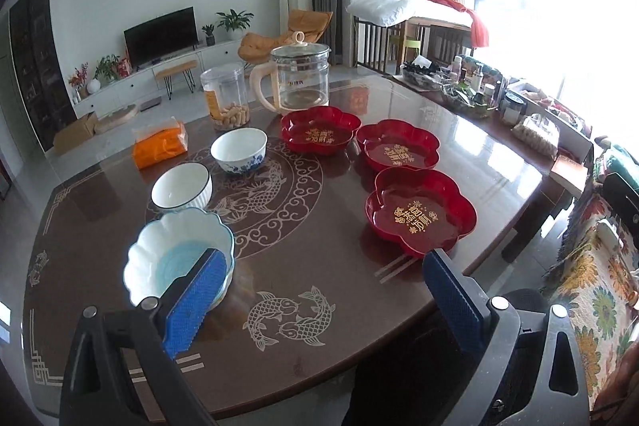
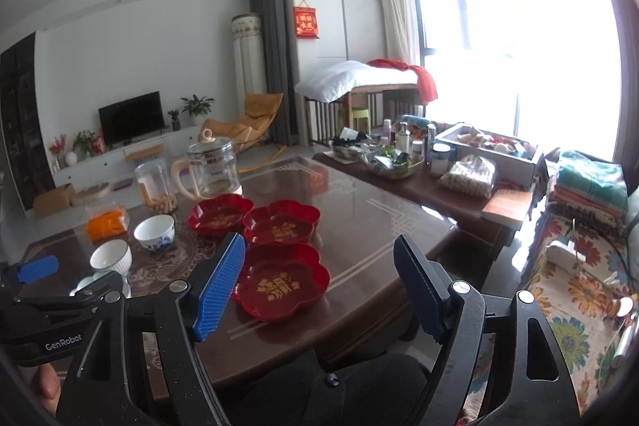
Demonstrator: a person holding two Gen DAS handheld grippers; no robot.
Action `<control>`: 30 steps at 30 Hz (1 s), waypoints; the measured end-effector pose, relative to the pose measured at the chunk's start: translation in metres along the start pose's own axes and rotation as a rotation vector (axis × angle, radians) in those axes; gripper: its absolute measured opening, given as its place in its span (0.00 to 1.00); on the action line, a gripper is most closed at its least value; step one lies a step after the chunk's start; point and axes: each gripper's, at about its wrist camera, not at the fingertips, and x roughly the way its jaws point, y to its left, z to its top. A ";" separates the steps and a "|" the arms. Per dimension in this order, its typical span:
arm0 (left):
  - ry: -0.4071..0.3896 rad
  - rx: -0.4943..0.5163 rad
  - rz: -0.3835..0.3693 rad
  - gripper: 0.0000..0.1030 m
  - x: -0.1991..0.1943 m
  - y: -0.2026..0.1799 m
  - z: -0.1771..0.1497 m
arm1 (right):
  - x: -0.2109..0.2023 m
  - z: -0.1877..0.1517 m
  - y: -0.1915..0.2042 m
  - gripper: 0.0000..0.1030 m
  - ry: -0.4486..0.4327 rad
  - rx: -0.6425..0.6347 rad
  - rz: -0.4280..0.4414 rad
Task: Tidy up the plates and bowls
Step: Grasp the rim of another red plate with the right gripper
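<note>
A lived-in home; a black flat television (image 1: 161, 35) on a long white cabinet (image 1: 159, 76), an orange lounge chair (image 1: 285, 32), and a glossy brown dining table (image 1: 319, 226) show it.

Bare desk (image 1: 319, 246) runs down the middle between the three bowls (image 1: 181, 190) on the left and the three red plates (image 1: 419, 212) on the right. The far end is blocked by the glass kettle (image 1: 297, 76), snack jar (image 1: 225, 96) and orange tissue pack (image 1: 159, 144).

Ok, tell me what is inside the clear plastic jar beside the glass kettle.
The clear plastic jar holds a shallow layer of tan finger-shaped biscuits at the bottom; above them it looks empty. Its orange label hides part of the inside.
</note>
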 end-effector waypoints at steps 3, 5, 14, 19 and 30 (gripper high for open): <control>0.033 -0.024 -0.006 0.96 0.023 0.008 0.004 | 0.033 -0.004 -0.005 0.79 0.074 0.027 0.004; 0.054 -0.031 -0.035 0.96 0.036 0.011 0.014 | 0.050 -0.010 -0.005 0.79 0.110 0.031 0.017; 0.223 -0.059 -0.211 0.96 0.155 0.005 0.116 | 0.149 0.024 -0.016 0.79 0.281 0.010 0.183; 0.422 -0.072 -0.249 0.95 0.248 -0.006 0.143 | 0.247 0.058 -0.038 0.79 0.442 0.043 0.243; 0.622 -0.170 -0.276 0.62 0.356 -0.034 0.154 | 0.443 0.030 -0.067 0.77 0.934 0.299 0.330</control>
